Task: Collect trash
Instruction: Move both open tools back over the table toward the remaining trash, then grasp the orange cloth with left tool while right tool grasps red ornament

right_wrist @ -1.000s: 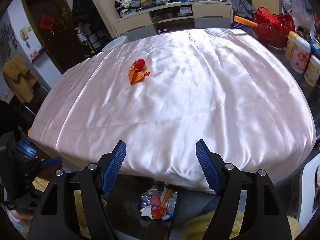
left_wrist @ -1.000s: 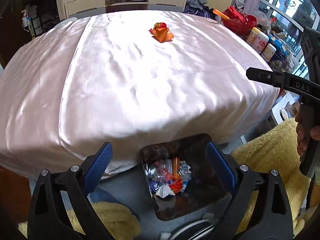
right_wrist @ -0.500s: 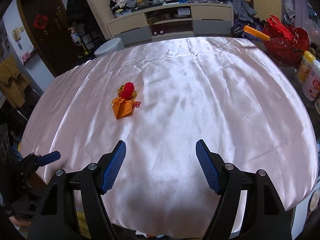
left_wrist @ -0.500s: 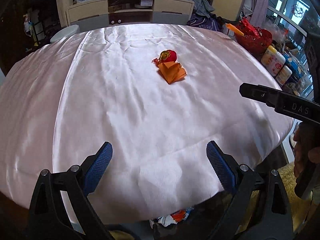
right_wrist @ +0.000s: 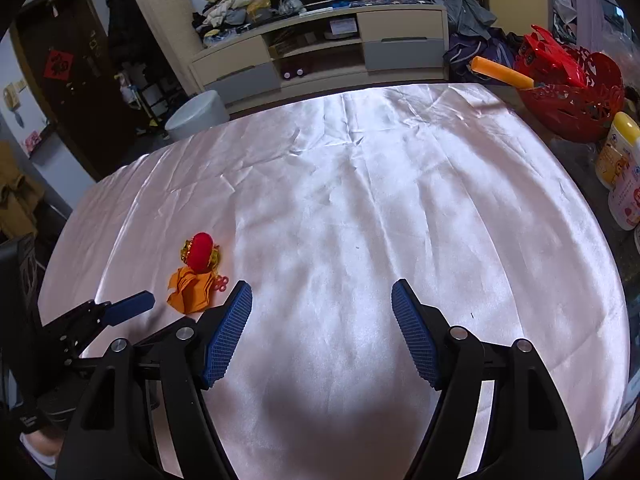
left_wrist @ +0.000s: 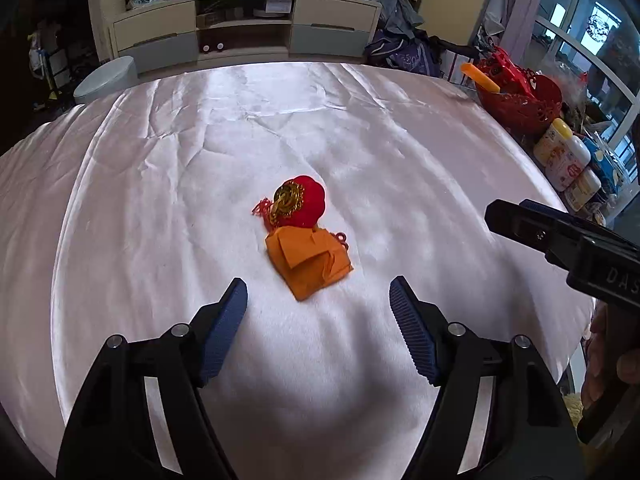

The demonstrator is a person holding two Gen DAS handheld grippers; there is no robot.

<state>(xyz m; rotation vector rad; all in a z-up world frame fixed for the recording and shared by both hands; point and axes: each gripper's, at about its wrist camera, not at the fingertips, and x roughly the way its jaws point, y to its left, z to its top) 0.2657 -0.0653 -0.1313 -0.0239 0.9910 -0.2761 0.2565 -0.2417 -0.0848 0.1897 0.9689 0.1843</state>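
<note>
An orange folded paper [left_wrist: 310, 262] lies on the pink satin tablecloth [left_wrist: 160, 208], and a red round ornament with gold trim [left_wrist: 298, 206] rests against its far edge. My left gripper [left_wrist: 318, 292] hovers just short of the paper; its jaws are closing and hold nothing. In the right wrist view the same orange paper [right_wrist: 192, 290] and red ornament [right_wrist: 200, 258] sit at the left. My right gripper [right_wrist: 322, 294] stands open over bare cloth to their right, empty. One finger [right_wrist: 130, 306] of the left gripper shows at that view's left edge.
A red basket [right_wrist: 572, 104] with an orange stick, and several bottles [right_wrist: 618, 172], stand off the cloth at the right. A TV cabinet [left_wrist: 244, 28] with piled clothes lines the far wall. A grey stool [right_wrist: 196, 114] stands beyond the table's far left edge.
Both grippers have moved forward from the table's near edge over the cloth; the bin of wrappers has dropped out of view. The left jaws have narrowed and the orange paper is now close in front.
</note>
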